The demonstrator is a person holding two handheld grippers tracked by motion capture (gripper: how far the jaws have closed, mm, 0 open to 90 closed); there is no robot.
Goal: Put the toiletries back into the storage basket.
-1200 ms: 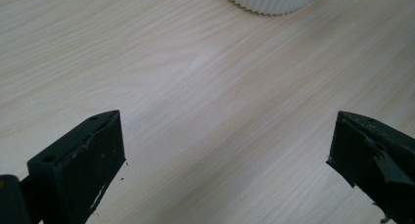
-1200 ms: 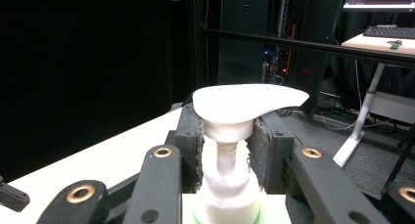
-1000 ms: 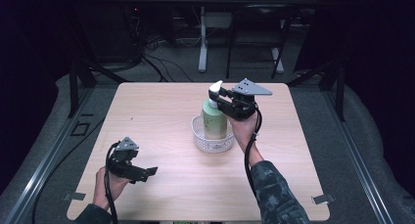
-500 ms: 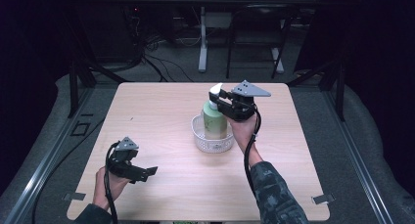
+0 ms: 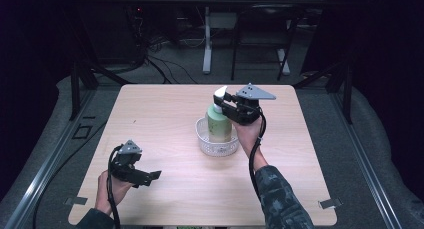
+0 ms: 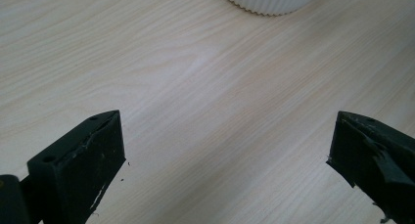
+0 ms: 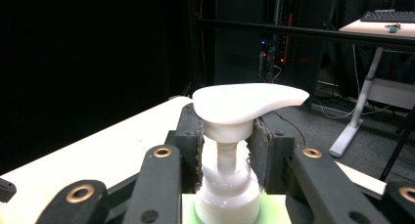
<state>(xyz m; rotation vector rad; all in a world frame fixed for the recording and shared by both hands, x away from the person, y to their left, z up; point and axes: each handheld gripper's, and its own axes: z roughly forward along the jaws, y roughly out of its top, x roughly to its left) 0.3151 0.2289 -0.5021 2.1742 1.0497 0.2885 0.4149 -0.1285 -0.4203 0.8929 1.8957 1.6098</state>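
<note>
A light green soap bottle (image 5: 219,125) with a white pump head (image 7: 247,102) stands upright in a small white ribbed basket (image 5: 210,147) near the middle of the wooden table (image 5: 160,114). My right gripper (image 5: 223,103) comes in from the right at pump height and is shut on the bottle's neck; in the right gripper view the right gripper (image 7: 228,153) has both jaws pressed against the white collar under the pump head. My left gripper (image 5: 150,178) hangs low over the front left of the table. In the left gripper view the left gripper (image 6: 225,155) is open over bare wood.
The basket's rim (image 6: 266,1) shows at the top of the left gripper view, some way ahead of the open jaws. Beyond the far table edge are dark floor, cables and the legs of a desk (image 5: 207,44). Bare wood surrounds the basket.
</note>
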